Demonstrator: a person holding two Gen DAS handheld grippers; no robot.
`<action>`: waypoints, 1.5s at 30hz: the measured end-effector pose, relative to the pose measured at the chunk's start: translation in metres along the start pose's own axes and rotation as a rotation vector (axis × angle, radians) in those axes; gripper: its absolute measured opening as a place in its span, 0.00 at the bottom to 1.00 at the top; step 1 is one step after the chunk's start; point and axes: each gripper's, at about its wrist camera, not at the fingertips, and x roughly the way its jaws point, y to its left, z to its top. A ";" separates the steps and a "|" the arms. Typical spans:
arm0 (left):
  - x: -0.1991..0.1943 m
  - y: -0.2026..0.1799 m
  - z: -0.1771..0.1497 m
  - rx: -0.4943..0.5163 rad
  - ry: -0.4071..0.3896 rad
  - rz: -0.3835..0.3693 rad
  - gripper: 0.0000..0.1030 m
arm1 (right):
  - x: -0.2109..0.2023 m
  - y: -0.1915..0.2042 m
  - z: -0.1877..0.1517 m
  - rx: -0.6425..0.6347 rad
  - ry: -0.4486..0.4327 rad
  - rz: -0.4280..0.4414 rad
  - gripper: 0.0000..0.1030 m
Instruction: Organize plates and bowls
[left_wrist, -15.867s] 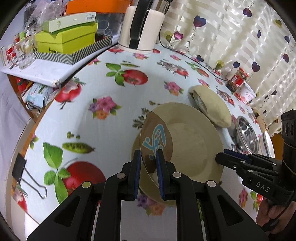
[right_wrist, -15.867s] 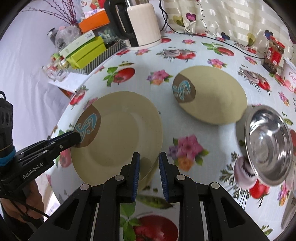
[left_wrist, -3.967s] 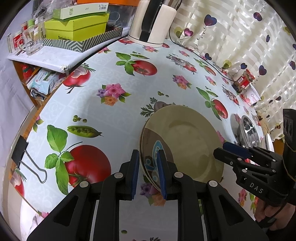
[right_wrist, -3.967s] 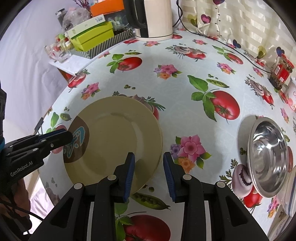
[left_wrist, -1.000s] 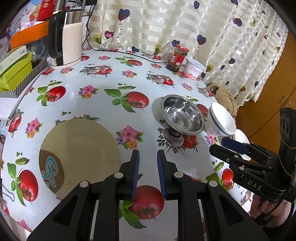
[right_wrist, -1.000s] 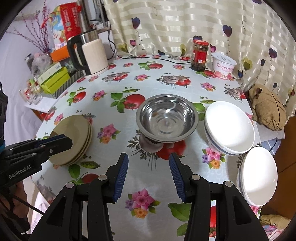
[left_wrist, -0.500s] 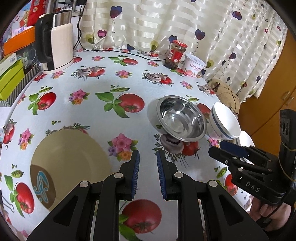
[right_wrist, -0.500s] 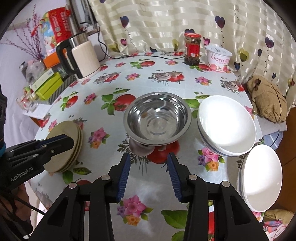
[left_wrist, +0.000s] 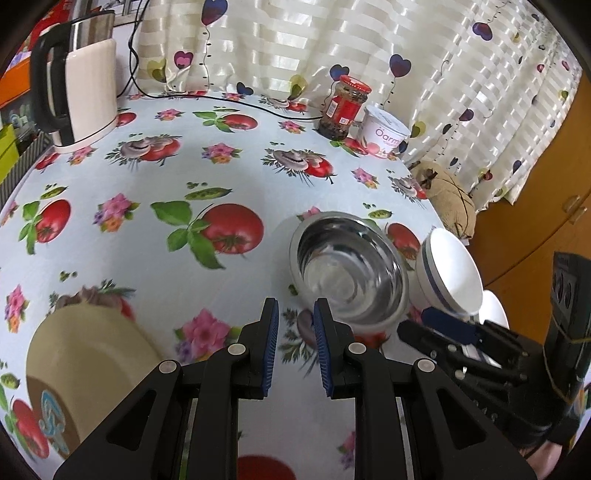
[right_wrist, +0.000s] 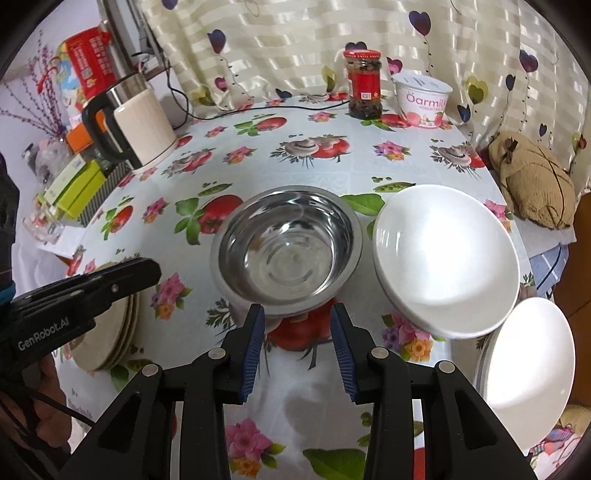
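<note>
Beige plates (right_wrist: 107, 343) sit stacked at the worktop's (left_wrist: 155, 177) left edge; bowls remain. Steel bowl (right_wrist: 288, 251) stands mid-worktop, just ahead of both tools; a white bowl (right_wrist: 443, 258) sits just beside it on the right, a second white bowl (right_wrist: 528, 365) nearer the edge. Left tongs (left_wrist: 294, 345) hang empty, gap narrow. Right tongs (right_wrist: 297, 341) are also empty, moderately spread, and have just been closing with nothing between them. Likely step: take the steel bowl. Best approach is to straddle the near rim with one pad inside and one outside, bite thin, and lift level without nudging the white bowl.
</note>
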 end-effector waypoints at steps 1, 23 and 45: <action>0.003 0.001 0.002 -0.004 0.004 -0.001 0.20 | 0.002 -0.001 0.001 0.005 0.002 0.001 0.35; 0.052 0.000 0.019 -0.012 0.068 0.013 0.20 | 0.031 -0.012 0.015 0.069 0.042 -0.022 0.35; 0.040 -0.008 -0.012 0.048 0.124 0.010 0.20 | 0.023 -0.009 -0.002 0.056 0.069 -0.009 0.34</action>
